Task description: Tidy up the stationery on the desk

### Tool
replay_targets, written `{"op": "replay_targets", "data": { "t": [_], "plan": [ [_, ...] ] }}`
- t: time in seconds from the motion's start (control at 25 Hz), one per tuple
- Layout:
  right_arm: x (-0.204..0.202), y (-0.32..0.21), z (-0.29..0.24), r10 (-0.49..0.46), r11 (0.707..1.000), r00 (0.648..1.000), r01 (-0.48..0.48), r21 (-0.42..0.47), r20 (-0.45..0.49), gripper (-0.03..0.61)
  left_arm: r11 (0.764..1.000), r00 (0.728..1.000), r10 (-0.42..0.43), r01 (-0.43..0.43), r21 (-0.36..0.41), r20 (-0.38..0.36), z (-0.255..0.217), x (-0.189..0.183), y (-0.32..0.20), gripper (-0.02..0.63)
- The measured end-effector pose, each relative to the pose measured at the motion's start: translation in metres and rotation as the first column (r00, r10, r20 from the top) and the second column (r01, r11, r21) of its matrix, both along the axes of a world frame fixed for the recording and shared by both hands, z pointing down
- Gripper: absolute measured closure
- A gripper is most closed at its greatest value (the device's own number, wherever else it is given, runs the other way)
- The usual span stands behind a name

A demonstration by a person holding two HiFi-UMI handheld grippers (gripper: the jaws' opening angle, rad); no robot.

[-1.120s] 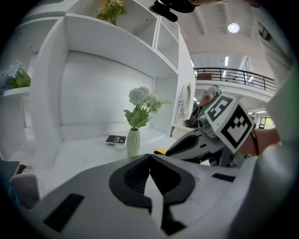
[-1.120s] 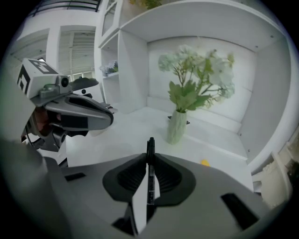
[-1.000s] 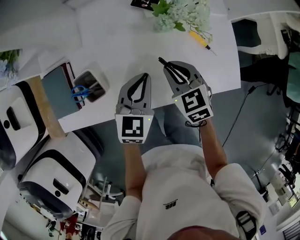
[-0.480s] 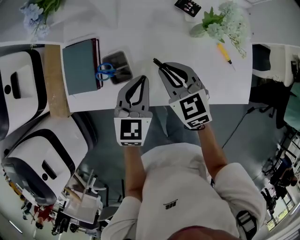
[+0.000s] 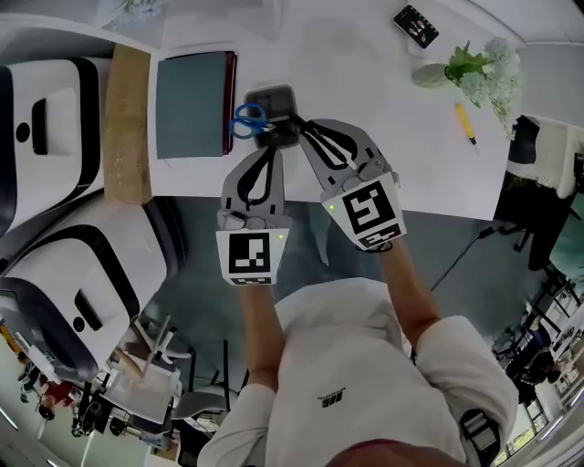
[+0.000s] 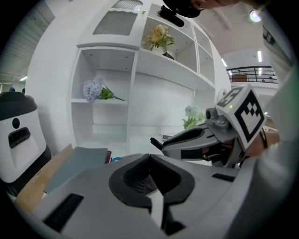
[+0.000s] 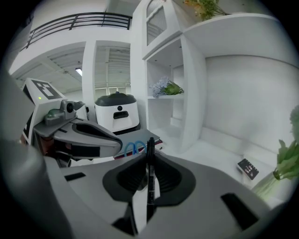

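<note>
A dark mesh pen holder (image 5: 276,100) stands on the white desk (image 5: 365,100) with blue-handled scissors (image 5: 245,119) in it. My right gripper (image 5: 304,126) is shut on a black pen (image 7: 150,173), which stands upright between the jaws; its tip reaches the holder's near edge. In the right gripper view the scissors' blue loops (image 7: 132,148) show just beyond the jaws. My left gripper (image 5: 276,151) is shut with nothing in it, just short of the holder. A yellow pen (image 5: 466,124) lies at the desk's right end.
A teal notebook (image 5: 192,105) lies left of the holder, with a wooden board (image 5: 127,123) beside it. White machines (image 5: 55,109) stand at the left. A vase of pale flowers (image 5: 482,77) and a black remote (image 5: 415,25) sit at the far right.
Both grippers have come up to the pen holder, which was well off to the left before. The right one still carries the black pen; both stay shut.
</note>
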State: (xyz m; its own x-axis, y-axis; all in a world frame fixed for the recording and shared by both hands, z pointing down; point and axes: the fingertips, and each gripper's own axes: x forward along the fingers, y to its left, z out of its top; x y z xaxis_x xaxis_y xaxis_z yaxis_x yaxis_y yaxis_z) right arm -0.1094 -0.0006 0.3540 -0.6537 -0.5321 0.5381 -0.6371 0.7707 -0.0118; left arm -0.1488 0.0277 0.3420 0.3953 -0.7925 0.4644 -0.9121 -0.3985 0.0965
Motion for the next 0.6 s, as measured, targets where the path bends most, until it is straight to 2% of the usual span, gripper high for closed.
{"op": "replay_targets", "data": {
  "t": [0.36,0.6],
  "plan": [
    [-0.049,-0.009,-0.011,-0.024,0.999,0.999,0.022,0.035,0.045,0.535,1.0,1.0,-0.029,0.029,-0.005,0.005,0.001,-0.041,-0.003,0.614],
    [-0.069,-0.019,-0.01,-0.004,0.998,0.996,-0.002,0.068,0.09,0.535,1.0,1.0,-0.028,0.028,-0.006,0.012,0.002,-0.058,-0.009,0.614]
  ]
}}
